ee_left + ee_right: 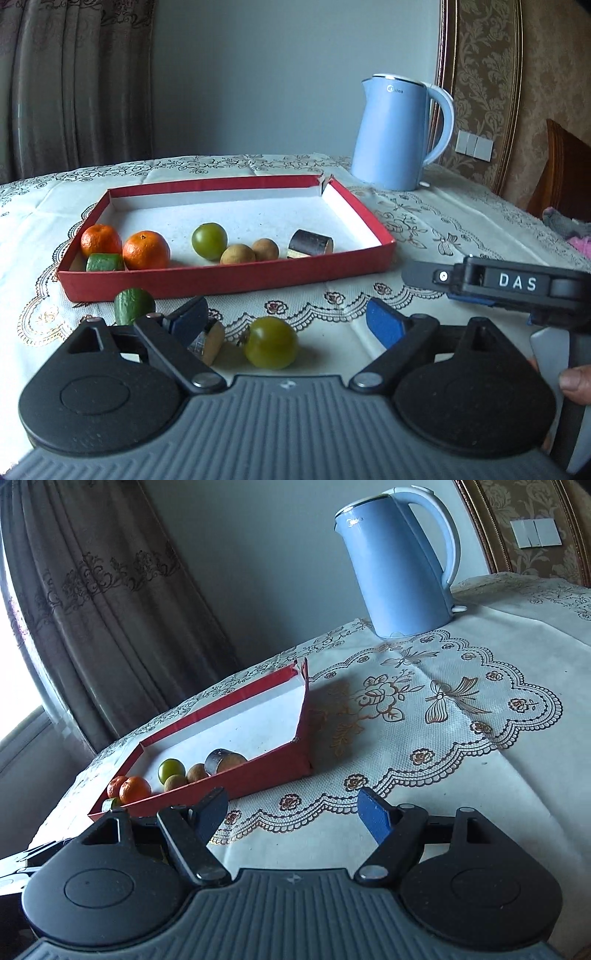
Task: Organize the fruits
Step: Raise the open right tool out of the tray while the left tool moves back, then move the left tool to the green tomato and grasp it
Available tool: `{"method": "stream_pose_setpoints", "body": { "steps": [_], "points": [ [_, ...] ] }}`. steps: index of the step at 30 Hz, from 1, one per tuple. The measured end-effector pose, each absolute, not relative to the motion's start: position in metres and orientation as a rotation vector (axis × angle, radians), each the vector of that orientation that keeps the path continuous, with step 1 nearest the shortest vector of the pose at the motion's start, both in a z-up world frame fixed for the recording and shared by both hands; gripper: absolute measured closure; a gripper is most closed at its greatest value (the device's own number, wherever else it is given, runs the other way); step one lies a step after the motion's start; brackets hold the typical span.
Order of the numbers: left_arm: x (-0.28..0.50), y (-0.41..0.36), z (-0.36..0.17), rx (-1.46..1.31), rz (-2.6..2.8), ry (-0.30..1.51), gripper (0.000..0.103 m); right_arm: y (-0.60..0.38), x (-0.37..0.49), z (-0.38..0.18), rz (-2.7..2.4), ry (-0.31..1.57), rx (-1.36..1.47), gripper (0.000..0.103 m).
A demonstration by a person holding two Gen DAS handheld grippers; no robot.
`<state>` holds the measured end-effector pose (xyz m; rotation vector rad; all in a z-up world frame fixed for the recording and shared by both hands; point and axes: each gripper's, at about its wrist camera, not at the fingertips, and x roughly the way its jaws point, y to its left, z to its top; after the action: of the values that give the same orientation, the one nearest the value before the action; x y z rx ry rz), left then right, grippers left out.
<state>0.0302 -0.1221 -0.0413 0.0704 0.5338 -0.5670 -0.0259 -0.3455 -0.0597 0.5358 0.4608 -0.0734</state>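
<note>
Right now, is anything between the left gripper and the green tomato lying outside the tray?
Nothing visible. The green tomato lies on the cloth between the open fingers of the left gripper. A cut dark-skinned piece sits beside the left finger, off to the side.

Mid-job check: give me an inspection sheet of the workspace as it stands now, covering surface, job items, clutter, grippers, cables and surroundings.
Surface: table under a cream lace-print tablecloth.
Job's things: red tray holds two oranges, a green chunk, a green fruit, two brown fruits and a dark cut piece. Outside it, on the cloth: green piece, second green fruit, cut piece.
Clutter: blue kettle behind the tray.
Grippers: left gripper jaws open, empty; right gripper jaws open, empty.
Cables: nothing seen.
Surroundings: curtain, grey wall, wall switches.
</note>
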Motion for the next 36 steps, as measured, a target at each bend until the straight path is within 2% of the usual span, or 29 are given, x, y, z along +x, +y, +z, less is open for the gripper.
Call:
{"method": "stream_pose_setpoints", "body": {
  "steps": [4, 10, 24, 29, 31, 32, 33, 36],
  "points": [
    [0.024, -0.125, -0.045, 0.115, -0.575, 0.504, 0.012, -0.346, -0.026, -0.061, -0.065, 0.467, 0.546, 0.026],
    [0.020, -0.113, -0.041, 0.024, -0.684, 0.466, 0.012, -0.347, -0.026, -0.062, -0.058, 0.471, 0.556, 0.026],
    [0.036, -0.124, -0.055, 0.065, -0.665, 0.596, 0.012, -0.348, -0.024, -0.063, -0.057, 0.481, 0.560, 0.026],
    [0.037, -0.126, -0.055, 0.077, -0.637, 0.599, 0.019, -0.348, -0.024, -0.064, -0.061, 0.483, 0.562, 0.026],
    [0.039, -0.127, -0.056, 0.084, -0.630, 0.618, 0.031, -0.348, -0.023, -0.064, -0.061, 0.486, 0.562, 0.026],
    [0.042, -0.128, -0.058, 0.084, -0.625, 0.640, 0.044, -0.348, -0.023, -0.064, -0.062, 0.486, 0.562, 0.026],
    [0.044, -0.127, -0.059, 0.076, -0.617, 0.654, 0.052, -0.348, -0.023, -0.064, -0.063, 0.486, 0.563, 0.026],
    [0.045, -0.123, -0.059, 0.057, -0.610, 0.656, 0.056, -0.349, -0.023, -0.065, -0.064, 0.490, 0.567, 0.026]
  ]
}}
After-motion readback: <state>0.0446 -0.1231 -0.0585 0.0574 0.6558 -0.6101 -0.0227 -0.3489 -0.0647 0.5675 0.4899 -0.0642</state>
